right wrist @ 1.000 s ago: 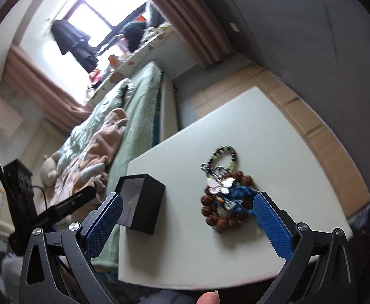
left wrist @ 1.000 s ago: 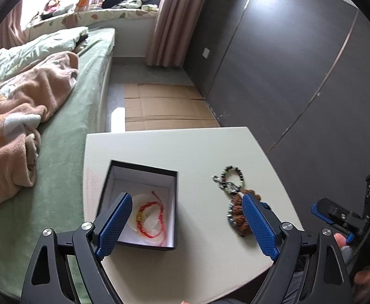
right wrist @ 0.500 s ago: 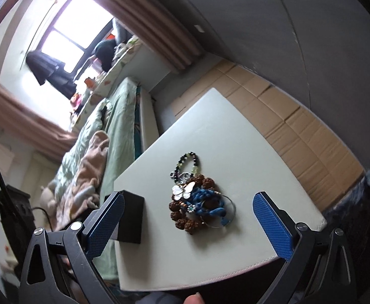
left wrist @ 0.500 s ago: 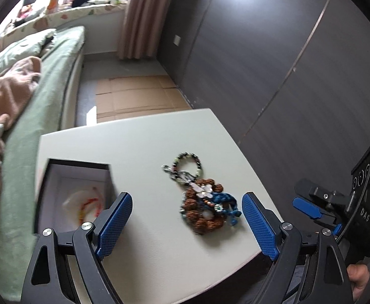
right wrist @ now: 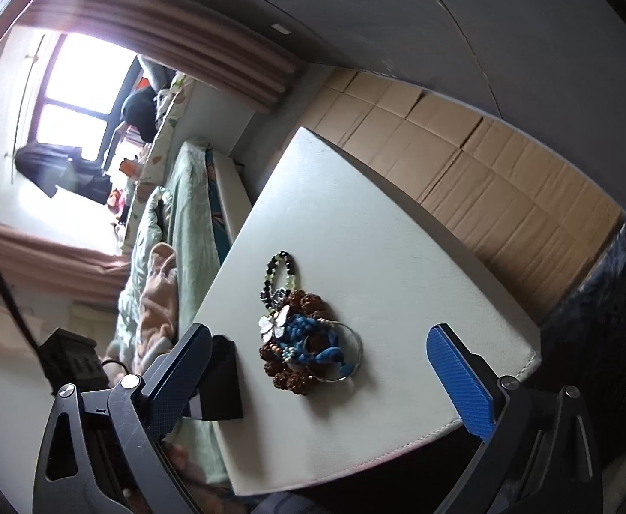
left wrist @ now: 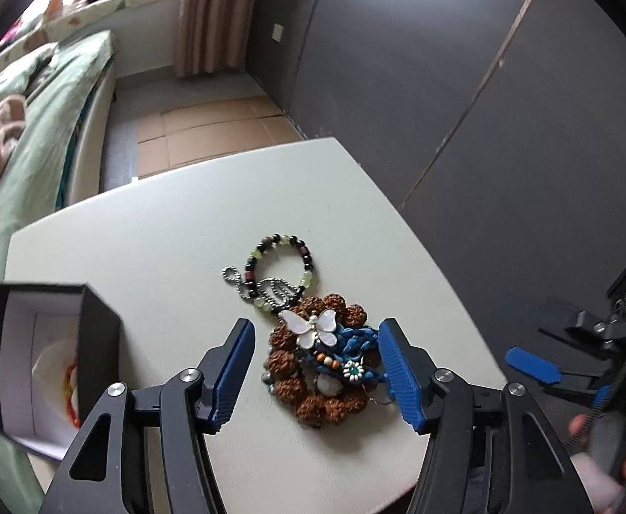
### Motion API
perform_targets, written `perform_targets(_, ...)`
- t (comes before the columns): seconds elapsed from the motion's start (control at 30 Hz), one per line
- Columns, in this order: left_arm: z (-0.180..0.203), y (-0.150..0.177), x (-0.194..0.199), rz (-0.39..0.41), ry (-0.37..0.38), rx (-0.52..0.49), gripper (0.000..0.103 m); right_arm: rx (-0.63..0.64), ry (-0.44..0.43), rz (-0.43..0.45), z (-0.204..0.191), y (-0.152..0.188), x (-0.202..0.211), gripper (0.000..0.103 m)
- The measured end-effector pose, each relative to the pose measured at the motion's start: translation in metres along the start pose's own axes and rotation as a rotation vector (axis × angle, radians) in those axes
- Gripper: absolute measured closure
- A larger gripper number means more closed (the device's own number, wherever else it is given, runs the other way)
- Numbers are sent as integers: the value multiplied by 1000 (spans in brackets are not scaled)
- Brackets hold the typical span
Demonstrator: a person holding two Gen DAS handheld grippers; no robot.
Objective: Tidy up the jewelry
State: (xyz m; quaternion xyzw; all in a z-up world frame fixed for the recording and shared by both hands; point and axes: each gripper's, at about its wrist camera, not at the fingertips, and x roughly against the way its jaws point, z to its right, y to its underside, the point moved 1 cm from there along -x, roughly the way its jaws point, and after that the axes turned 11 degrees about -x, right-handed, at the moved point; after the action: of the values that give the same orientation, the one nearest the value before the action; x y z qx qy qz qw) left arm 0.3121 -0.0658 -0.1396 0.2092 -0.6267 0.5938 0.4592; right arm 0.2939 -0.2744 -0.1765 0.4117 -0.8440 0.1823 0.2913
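Now we see a pale cream square table (left wrist: 175, 231) with rounded corners, standing close beside a low bed with a green sheet (left wrist: 51, 98); a pink fleece blanket (right wrist: 158, 295) lies crumpled on the bed. Near the table's middle lies the heap of jewelry (left wrist: 321, 360): a brown bracelet of rough seed beads, a blue knotted cord piece, and a white butterfly charm (left wrist: 313, 327) on top. Touching the heap on its far side is a small ring of black and pale green beads (left wrist: 280, 263). At the table's left edge stands an open black box with white lining (left wrist: 51, 368), and something red and white lies inside it. Our left gripper (left wrist: 317, 368) is spread open, its blue pads on both sides of the heap, close to it but holding nothing. Our right gripper (right wrist: 325, 377) is also wide open and empty, farther back. Behind the table, flattened brown cardboard sheets (right wrist: 475, 171) cover the floor along a dark grey wall (left wrist: 441, 64), and a pinkish curtain (left wrist: 210, 13) hangs beside a bright window (right wrist: 77, 98).
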Motion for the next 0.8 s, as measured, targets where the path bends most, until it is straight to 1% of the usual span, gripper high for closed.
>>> perform_targets(0.13,5,-2,-17,-31,-25,-29,43,-26,7,3,5,-4,-2,1)
perform_targets(0.3,12,-3,-38,-75,-96,-81,46,-54,26,2,12,-8,-4,1)
perform_targets(0.37,12,-2,-44,-89,-120,-88,52,-55,32,-3,13,-10,-6,1)
perform_targets(0.43,11,0,-48,-93,-161,-99,61,-52,38,-5,13,-11,-7,1)
perform_targets(0.47,10,0,-49,-93,-170,-98,62,-48,41,-7,12,-11,-8,1)
perform_targets(0.6,12,1,-46,-81,-168,-116,62,-38,50,-19,12,-11,-12,1)
perform_targets(0.7,11,1,-33,-48,-153,-105,62,-21,50,-44,9,-9,-16,1)
perform_targets(0.8,7,0,-17,-19,-148,-90,62,26,48,-81,1,-4,-24,1)
